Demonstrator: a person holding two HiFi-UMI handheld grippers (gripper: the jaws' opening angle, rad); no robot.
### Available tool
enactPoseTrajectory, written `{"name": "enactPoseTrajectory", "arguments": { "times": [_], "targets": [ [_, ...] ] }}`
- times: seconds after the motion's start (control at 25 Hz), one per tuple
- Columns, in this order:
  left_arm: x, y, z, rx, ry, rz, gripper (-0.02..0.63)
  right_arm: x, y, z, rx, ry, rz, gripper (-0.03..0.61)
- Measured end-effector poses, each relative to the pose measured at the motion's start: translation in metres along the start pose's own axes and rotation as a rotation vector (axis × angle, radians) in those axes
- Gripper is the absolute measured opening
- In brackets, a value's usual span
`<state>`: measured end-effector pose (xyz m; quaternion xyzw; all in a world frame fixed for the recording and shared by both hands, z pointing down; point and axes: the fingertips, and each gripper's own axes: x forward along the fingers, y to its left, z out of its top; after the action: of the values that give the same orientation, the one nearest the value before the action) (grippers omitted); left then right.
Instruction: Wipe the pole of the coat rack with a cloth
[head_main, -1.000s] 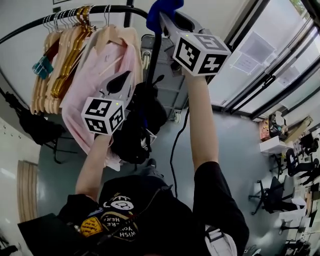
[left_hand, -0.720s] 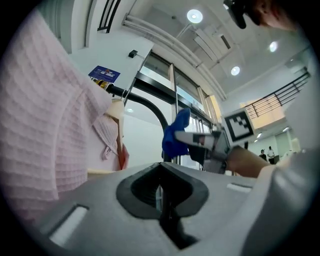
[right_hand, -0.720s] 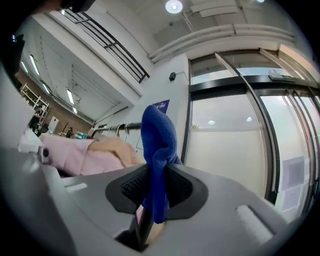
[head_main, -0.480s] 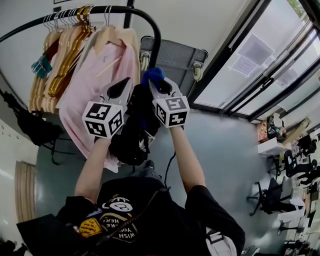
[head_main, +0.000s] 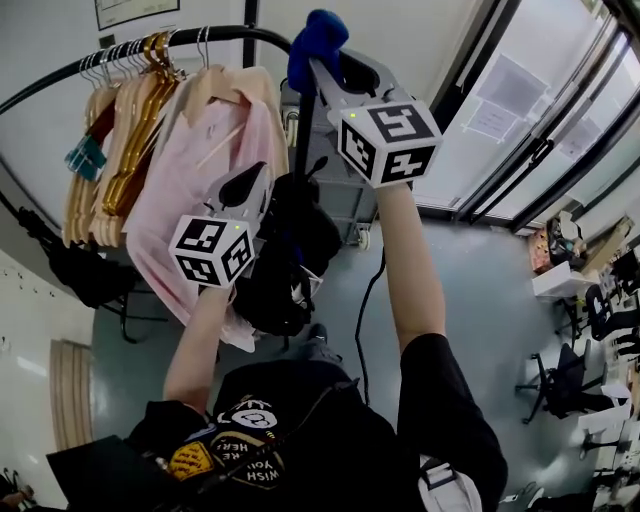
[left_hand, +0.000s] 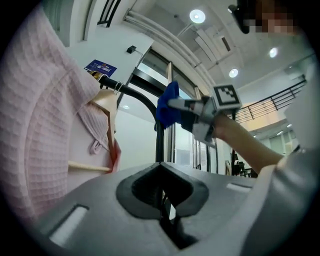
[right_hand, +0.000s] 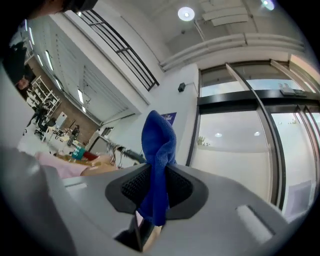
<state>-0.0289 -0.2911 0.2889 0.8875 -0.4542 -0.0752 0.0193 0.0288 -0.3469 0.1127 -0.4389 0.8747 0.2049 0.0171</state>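
The black pole (head_main: 303, 135) of the coat rack rises upright and bends left into the top rail. My right gripper (head_main: 322, 60) is raised high and shut on a blue cloth (head_main: 314, 42), which presses against the pole at its upper bend. In the right gripper view the blue cloth (right_hand: 157, 145) sticks up out of the right gripper (right_hand: 154, 172). The left gripper view shows the cloth (left_hand: 167, 106) against the pole (left_hand: 159, 142). Lower down, my left gripper (head_main: 256, 176) is shut and empty, just left of the pole beside the pink garment.
A pink garment (head_main: 205, 170) and several wooden hangers (head_main: 115, 140) hang from the rail. A black bag (head_main: 285, 265) hangs by the pole, with a grey cart (head_main: 345, 190) behind it. Glass doors (head_main: 530, 110) stand at the right, and a black cable (head_main: 362, 300) crosses the floor.
The right gripper slid the blue cloth down the pole to mid-height, then back up to the upper bend. The left gripper has barely moved.
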Motion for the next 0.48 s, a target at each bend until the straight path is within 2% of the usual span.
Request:
{"name": "enactPoseTrajectory", "arguments": {
  "times": [0.08, 0.16, 0.28, 0.36, 0.48],
  "targets": [
    [0.0, 0.001, 0.001, -0.002, 0.003, 0.0, 0.005, 0.022, 0.0, 0.031, 0.0, -0.017, 0.029, 0.078],
    [-0.001, 0.004, 0.003, -0.007, -0.002, 0.008, 0.005, 0.041, 0.01, 0.032, -0.007, 0.008, 0.068, 0.078],
    [-0.006, 0.006, 0.007, 0.001, -0.016, 0.025, 0.005, 0.035, 0.016, 0.007, -0.008, -0.024, 0.021, 0.077],
    [-0.01, 0.009, 0.006, 0.006, -0.018, 0.035, 0.005, 0.013, 0.011, -0.018, 0.054, -0.044, -0.034, 0.077],
    [-0.01, 0.015, 0.003, -0.005, -0.016, 0.043, 0.005, -0.015, 0.01, -0.071, 0.147, 0.003, -0.081, 0.077]
  ]
}}
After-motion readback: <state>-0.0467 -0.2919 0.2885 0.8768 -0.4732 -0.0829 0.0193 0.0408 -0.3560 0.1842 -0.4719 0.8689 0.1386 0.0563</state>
